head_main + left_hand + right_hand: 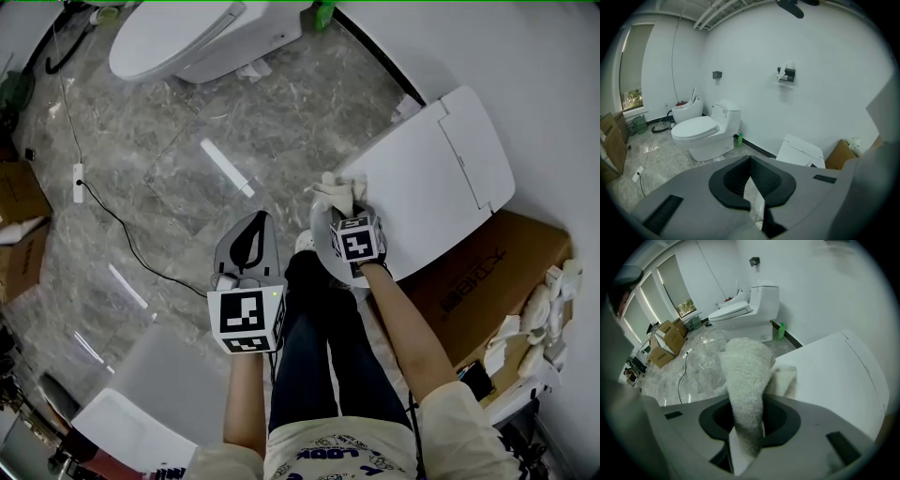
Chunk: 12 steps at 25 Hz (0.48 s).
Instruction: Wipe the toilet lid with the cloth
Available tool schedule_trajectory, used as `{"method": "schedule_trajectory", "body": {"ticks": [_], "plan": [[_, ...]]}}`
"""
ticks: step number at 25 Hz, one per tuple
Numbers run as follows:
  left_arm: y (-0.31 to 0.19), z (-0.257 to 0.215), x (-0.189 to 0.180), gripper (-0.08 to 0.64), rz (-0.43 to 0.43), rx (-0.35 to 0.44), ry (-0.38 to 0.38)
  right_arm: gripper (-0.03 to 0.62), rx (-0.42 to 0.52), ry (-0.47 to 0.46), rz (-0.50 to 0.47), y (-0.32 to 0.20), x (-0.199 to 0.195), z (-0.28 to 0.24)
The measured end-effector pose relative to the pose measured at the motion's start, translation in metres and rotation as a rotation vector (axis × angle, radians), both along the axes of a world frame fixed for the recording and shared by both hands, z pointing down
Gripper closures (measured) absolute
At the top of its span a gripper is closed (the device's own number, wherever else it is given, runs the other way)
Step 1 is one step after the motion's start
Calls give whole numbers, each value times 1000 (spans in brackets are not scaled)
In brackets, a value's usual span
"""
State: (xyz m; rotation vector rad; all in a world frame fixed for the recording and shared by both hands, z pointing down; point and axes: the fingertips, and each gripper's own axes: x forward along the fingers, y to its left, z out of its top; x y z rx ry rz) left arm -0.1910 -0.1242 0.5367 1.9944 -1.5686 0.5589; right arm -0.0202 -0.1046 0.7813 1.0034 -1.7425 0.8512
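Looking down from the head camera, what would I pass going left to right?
Power strip on the floor → left gripper → right gripper clamping the cloth → toilet lid → cardboard box.

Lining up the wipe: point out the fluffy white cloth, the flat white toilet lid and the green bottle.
Fluffy white cloth (745, 376), right gripper view, its folded middle.
Flat white toilet lid (412, 187), head view, bare top.
Green bottle (781, 332), right gripper view, its body.

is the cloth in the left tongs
No, the left tongs are closed with nothing between them; the cloth is pinched in the right tongs.
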Motion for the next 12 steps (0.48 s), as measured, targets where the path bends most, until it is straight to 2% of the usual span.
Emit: {"method": "schedule_trajectory", "body": {"ticks": [12], "plan": [[13, -8, 0, 557, -30, 14, -8, 479, -30, -23, -179, 48, -23, -1]]}}
